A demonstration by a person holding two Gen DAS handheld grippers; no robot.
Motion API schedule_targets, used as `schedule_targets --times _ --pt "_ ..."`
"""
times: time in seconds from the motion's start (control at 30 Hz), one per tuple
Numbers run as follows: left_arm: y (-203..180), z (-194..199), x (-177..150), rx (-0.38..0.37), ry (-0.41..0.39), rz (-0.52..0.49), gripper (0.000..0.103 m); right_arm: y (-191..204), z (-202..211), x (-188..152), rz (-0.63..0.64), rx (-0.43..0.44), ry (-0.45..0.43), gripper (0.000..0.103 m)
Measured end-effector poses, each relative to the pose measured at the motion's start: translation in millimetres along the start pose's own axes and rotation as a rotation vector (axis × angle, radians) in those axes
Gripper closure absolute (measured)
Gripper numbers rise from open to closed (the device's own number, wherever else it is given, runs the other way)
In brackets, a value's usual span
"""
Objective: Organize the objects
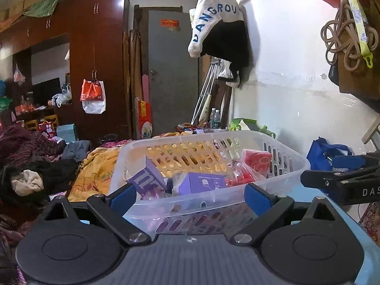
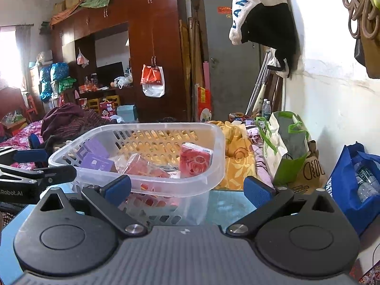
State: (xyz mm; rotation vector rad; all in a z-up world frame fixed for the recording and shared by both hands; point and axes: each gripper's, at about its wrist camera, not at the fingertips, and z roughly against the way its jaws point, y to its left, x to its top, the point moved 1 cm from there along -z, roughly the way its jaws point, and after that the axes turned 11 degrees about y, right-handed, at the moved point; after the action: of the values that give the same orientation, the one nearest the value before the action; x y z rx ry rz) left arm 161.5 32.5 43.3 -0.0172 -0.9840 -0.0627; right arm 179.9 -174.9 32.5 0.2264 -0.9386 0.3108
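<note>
Ahead, basket (image 1: 280, 178) between open left tongs (image 1: 190, 196).

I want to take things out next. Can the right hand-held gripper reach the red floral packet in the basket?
Probably yes. The right hand-held gripper is open and empty, the basket has no lid, and the red floral packet stands uncovered near its right wall.

1. The clear plastic basket (image 1: 280, 153) with slotted walls stands upright on the desk (image 2: 225, 204) in front of me.
2. Two purple boxes (image 1: 201, 182) lie tilted in its left part, one leaning against the other.
3. A red floral packet (image 2: 196, 159) stands at its right side, with crinkled red wrapped packs (image 2: 144, 168) beside it.
</note>
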Motion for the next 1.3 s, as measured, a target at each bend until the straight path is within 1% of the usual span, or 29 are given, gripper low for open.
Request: schedule_targets --times 0.2,0.37,0.63,1.3 --pt "-1.3 2.5 1.2 0.018 -0.006 0.003 0.004 -0.1 0.0 -0.5 -0.002 -0.003 -0.001 0.000" --pt "-1.7 2.9 0.6 0.005 0.000 -0.001 0.004 0.3 -0.6 -0.5 0.007 -0.007 0.004 0.000" --pt "-2.3 1.1 0.7 0.011 0.006 -0.011 0.004 3.8 -1.0 -0.4 0.023 -0.010 0.008 0.000" --pt "2.6 1.9 1.8 0.008 0.011 0.002 0.004 7.3 -0.3 0.8 0.037 -0.016 0.006 0.000"
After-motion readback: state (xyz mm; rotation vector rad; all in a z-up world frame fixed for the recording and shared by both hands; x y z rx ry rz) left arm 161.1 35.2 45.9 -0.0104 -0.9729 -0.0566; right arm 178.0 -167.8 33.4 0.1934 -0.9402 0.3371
